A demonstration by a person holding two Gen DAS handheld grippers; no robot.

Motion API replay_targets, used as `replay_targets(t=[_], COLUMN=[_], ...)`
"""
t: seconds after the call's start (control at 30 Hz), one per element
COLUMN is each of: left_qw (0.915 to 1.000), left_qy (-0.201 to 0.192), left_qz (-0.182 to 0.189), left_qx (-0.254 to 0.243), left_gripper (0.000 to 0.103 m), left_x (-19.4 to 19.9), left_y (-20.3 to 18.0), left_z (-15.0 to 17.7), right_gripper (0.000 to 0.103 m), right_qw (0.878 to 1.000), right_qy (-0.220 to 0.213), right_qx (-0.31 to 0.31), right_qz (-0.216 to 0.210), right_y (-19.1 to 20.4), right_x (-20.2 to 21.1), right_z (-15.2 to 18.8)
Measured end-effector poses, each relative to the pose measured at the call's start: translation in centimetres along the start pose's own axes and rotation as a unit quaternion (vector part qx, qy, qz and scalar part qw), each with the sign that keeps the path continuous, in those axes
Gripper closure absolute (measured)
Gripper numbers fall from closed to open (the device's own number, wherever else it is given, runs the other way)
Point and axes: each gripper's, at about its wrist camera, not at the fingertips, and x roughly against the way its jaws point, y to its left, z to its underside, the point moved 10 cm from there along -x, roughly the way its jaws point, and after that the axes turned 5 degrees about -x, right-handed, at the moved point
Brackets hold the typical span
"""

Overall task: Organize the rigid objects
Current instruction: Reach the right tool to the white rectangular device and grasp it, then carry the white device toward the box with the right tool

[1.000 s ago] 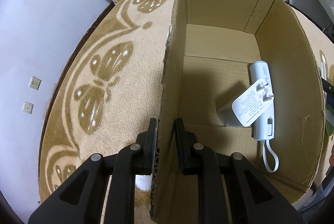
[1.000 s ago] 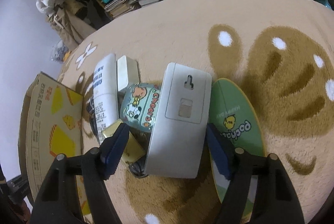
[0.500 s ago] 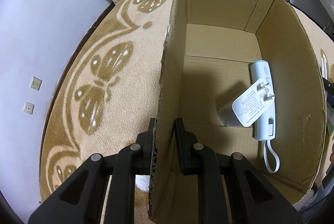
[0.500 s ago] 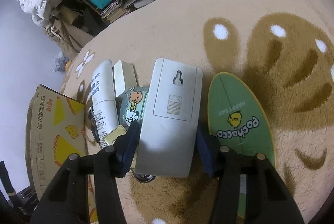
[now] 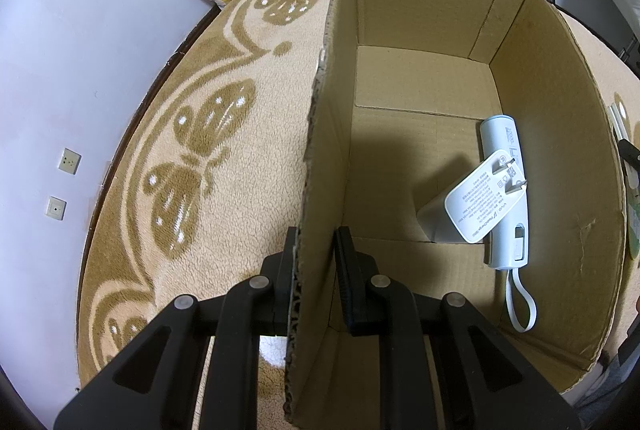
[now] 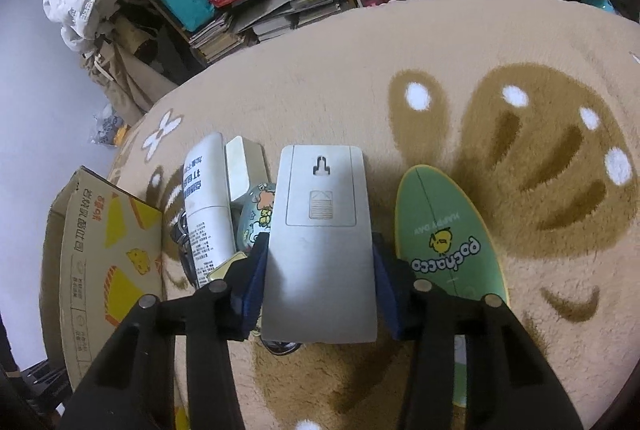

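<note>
left wrist shows left tongs (image 5: 316,262) pinching one box wall (image 5: 320,157), two items inside; right tongs (image 6: 320,286) clamp one grey panel (image 6: 320,250).

beige butterfly-patterned rug (image 6: 460,61) carries cardboard box (image 5: 420,157), green oval board (image 6: 444,230), white tube (image 6: 206,205).

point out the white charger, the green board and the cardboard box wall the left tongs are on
white charger (image 5: 478,203), left wrist view, on its printed flat face.
green board (image 6: 444,230), right wrist view, on the deck near the chick picture.
cardboard box wall (image 5: 320,165), left wrist view, on the side wall above the left tongs (image 5: 316,258).
</note>
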Motion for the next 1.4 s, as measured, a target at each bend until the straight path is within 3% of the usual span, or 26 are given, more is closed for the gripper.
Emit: replay_targets(t=[0.23, 0.6, 0.9, 1.4], left_qw=[1.0, 1.0, 1.0, 1.0], left_qy=[0.0, 0.0, 0.0, 0.002], left_qz=[-0.002, -0.003, -0.001, 0.003], left_qx=[-0.002, -0.003, -0.001, 0.005], left_gripper=[0.086, 0.086, 0.086, 0.086], left_x=[0.0, 0.0, 0.0, -0.1], left_y=[0.0, -0.2, -0.2, 0.3], left_z=[-0.1, 0.0, 0.1, 0.1], right_gripper=[0.052, 0.052, 0.052, 0.052], right_qw=[1.0, 0.999, 0.995, 0.981], right_qy=[-0.01, -0.047, -0.061, -0.056], right_qx=[0.002, 0.014, 0.054, 0.135], right_qz=[0.012, -0.015, -0.052, -0.124], right_y=[-0.1, 2.0, 6.8, 16.1], right_x=[0.4, 3.4, 5.1, 6.8], right_z=[-0.2, -1.3, -1.4, 1.4])
